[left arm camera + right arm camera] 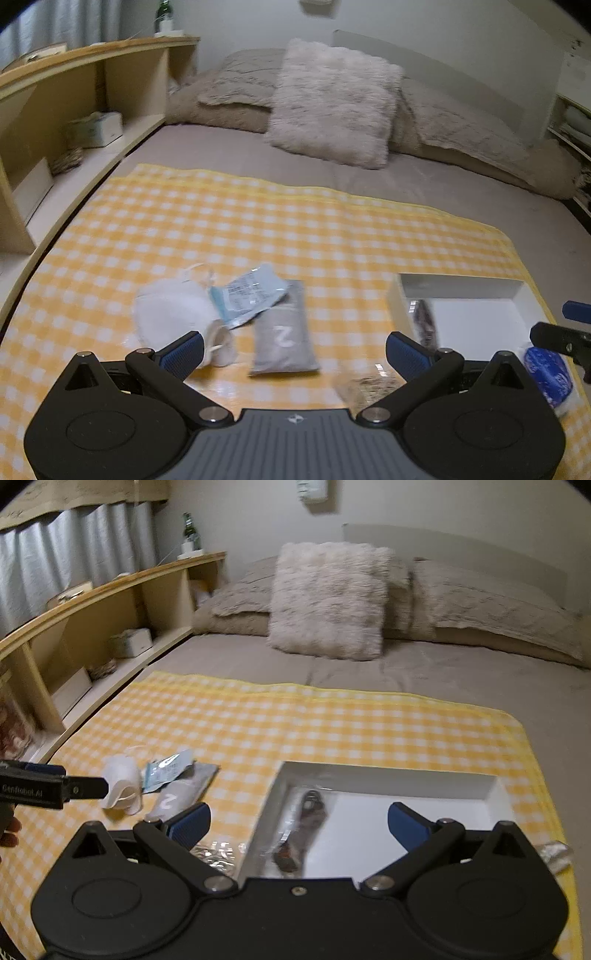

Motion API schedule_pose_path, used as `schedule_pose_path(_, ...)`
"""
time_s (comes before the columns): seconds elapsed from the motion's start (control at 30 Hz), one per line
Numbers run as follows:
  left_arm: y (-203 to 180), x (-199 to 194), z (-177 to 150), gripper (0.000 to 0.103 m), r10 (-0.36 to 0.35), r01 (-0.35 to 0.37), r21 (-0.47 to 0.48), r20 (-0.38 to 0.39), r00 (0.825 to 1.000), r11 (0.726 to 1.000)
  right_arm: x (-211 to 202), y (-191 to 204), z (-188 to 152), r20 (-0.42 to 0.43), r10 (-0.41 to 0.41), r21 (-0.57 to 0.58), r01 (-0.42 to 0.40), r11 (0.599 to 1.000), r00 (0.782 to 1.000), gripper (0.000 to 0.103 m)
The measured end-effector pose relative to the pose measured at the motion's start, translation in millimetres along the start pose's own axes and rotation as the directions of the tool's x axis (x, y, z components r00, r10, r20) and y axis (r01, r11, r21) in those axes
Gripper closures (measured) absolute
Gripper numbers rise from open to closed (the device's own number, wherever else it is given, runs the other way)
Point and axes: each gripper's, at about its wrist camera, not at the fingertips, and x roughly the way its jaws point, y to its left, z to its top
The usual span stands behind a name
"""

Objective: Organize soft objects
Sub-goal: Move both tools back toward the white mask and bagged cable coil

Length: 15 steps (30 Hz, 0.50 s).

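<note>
the dark packet (301, 834) in the white tray (388, 775) is blurred, and its contents cannot be told. the print on the light blue packet (251, 295) is too smeared to be read. the clear wrapper (365, 387) is partly hidden behind the left hand-held gripper (295, 350). the blue patterned item (548, 374) is half covered by the right hand-held gripper (299, 823).

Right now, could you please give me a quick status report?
Left gripper open, empty. Right gripper open, empty, over white rectangular tray. Dark clear-wrapped packet in tray; grey fabric pouch on cloth. Nothing blocking.
</note>
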Motion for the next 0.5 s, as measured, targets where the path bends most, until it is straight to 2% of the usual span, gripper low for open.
schedule_pose_path(0.13, 24, 4, 0, 0.0, 0.018, -0.019, -0.026, -0.02, 1.0, 1.0, 15, 23, 0, -0.034, 0.037, -0.05, -0.038, 0.998, 0.999, 0.0)
schedule_pose_path(0.33, 58, 20, 2, 0.0, 0.059, -0.062, -0.049, -0.067, 0.996, 0.997, 39, 62, -2, -0.108, 0.051, -0.169, -0.069, 0.983, 0.993, 0.0)
schedule_pose_path(0.5, 84, 37, 3, 0.0, 0.082, -0.091, -0.084, -0.097, 0.992, 0.992, 58, 84, -3, -0.181, 0.108, -0.224, -0.148, 0.963, 0.978, 0.002)
